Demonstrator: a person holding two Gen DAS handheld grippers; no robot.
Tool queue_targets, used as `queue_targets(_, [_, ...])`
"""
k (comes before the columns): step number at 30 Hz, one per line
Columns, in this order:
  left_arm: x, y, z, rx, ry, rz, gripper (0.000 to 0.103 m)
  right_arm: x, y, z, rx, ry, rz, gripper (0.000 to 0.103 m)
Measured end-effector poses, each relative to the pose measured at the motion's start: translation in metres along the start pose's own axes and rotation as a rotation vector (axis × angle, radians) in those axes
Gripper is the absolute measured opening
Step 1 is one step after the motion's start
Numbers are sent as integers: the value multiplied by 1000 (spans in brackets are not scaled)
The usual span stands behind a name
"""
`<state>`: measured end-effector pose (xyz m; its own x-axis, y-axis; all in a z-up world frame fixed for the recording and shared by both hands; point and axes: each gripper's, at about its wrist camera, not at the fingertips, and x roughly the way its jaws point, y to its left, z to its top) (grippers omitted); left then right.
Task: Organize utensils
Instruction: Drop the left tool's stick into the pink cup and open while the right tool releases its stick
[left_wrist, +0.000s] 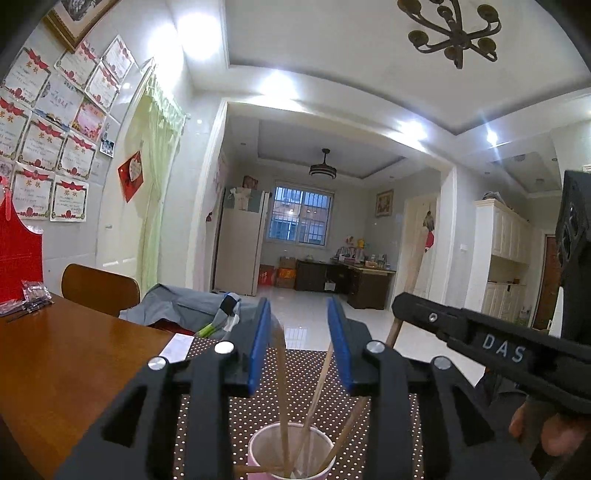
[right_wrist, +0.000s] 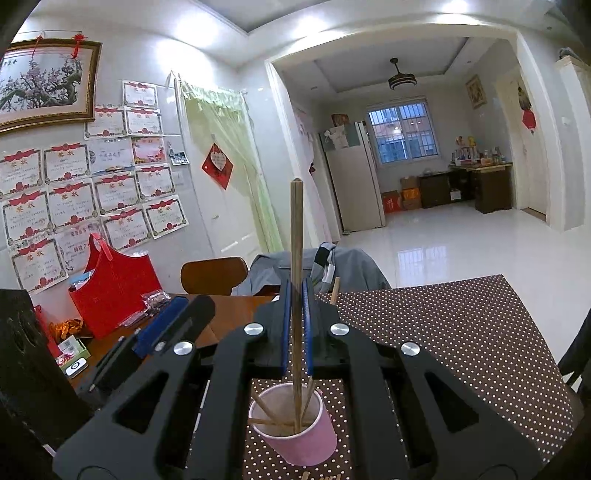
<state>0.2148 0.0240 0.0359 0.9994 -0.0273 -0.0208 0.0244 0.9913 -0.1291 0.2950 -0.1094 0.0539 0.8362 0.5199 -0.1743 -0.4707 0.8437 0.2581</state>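
Pink cup (right_wrist: 295, 435) holds perhaps four chopsticks; right hand-held gripper (right_wrist: 296, 325) pinches one chopstick (right_wrist: 296, 258); left hand-held gripper (left_wrist: 300, 347) spread.

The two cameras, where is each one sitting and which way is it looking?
Left wrist: sits on the left gripper, looking over the pink cup into the room; its open jaws and the right gripper show.
Right wrist: sits on the right gripper, jaws shut on a chopstick standing in the cup.
Both share the cup, dotted mat and far window.
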Motion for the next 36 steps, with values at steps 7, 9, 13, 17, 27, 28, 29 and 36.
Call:
queue_targets(7, [-4,2,3,-8,5,15,38,2,-1,-3,6,20,-9,7])
queue_targets(9, [-5,3,4,-15,13,15,46,2,-1,-5,8,25,-13,7])
queue_targets(13, [-9,2,4,-7,12,25,49,4,-3,-10,16,42,-14,7])
queue_targets(17, [-12,0,4,9,9,27,50,6,-4,-14,21,54,-21,7])
queue_targets(27, [-21,-6,10,29,2,26,51,3,-4,-21,17,87,-35,8])
queue_targets(28, [-23,-6,10,31,2,26,51,2,-4,-22,16,87,-38,9])
queue_targets(29, [-24,-6,11,31,2,28,51,1,-4,-22,15,87,-43,11])
queue_targets(36, [-34,-5,15,36,-5,36,54,-13,-6,-20,15,66,-62,48])
